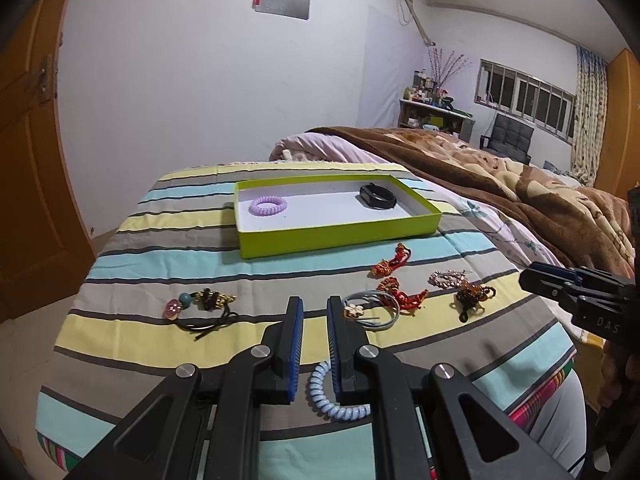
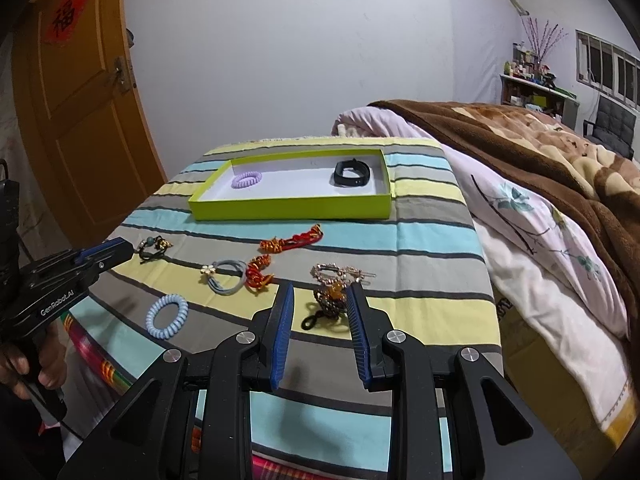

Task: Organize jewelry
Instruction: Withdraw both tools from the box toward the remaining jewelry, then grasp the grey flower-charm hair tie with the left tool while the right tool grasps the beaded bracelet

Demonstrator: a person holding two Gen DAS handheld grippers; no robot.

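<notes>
Left claw (image 1: 314,306) narrowly parted, right claw (image 2: 320,294) released; blue coil (image 1: 334,394) half hidden.

The left gripper (image 1: 314,312) hangs over the striped cloth (image 1: 160,256), jaws narrowly apart and empty; a blue coil tie (image 1: 334,396) lies below, green box (image 1: 340,234) beyond.

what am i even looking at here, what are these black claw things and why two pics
The claws are two handheld grippers, one in each of a person's hands, each carrying a camera that looks along its fingers. One picture comes from the left gripper, one from the right gripper. Both hover over a striped cloth scattered with hair ties and trinkets, including a blue coil tie. The green box already holds a purple coil tie and a black band. Neither gripper holds anything.
</notes>
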